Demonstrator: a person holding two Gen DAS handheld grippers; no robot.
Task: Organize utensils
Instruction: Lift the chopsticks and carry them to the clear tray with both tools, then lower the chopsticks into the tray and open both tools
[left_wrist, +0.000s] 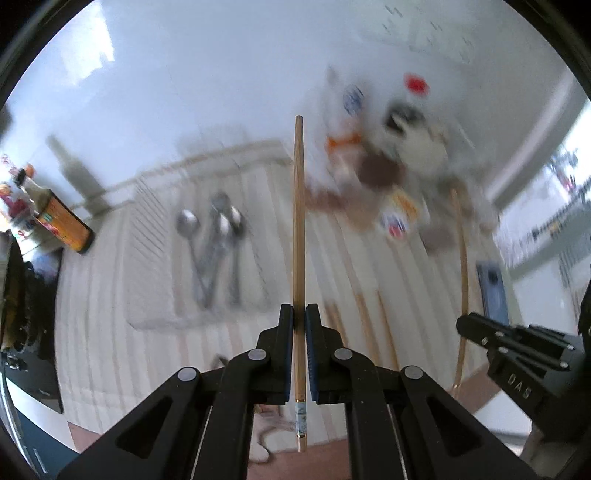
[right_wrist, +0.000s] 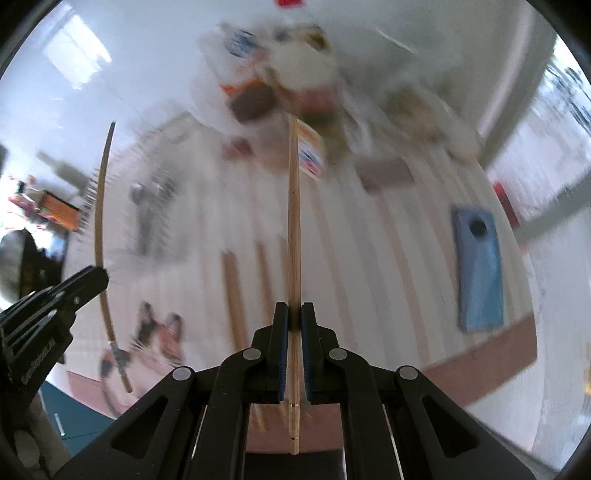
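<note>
While each gripper is clamped on a single chopstick, the left gripper (left_wrist: 299, 317) pinches its chopstick (left_wrist: 298, 236) near the decorated end, and the right gripper (right_wrist: 294, 317) holds another chopstick (right_wrist: 293, 229) the same way, both above the striped placemat (left_wrist: 110, 332). Such narrow pinches could let either stick pivot or slip, landing among the spoons (left_wrist: 212, 236) or loose chopsticks (right_wrist: 232, 295) below.

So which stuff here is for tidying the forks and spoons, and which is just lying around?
For the job:
left gripper shut on one chopstick
right gripper shut on another chopstick
spoons on the mat
loose chopsticks

Just lying about:
sauce bottle
blue phone
blurry packets
</note>
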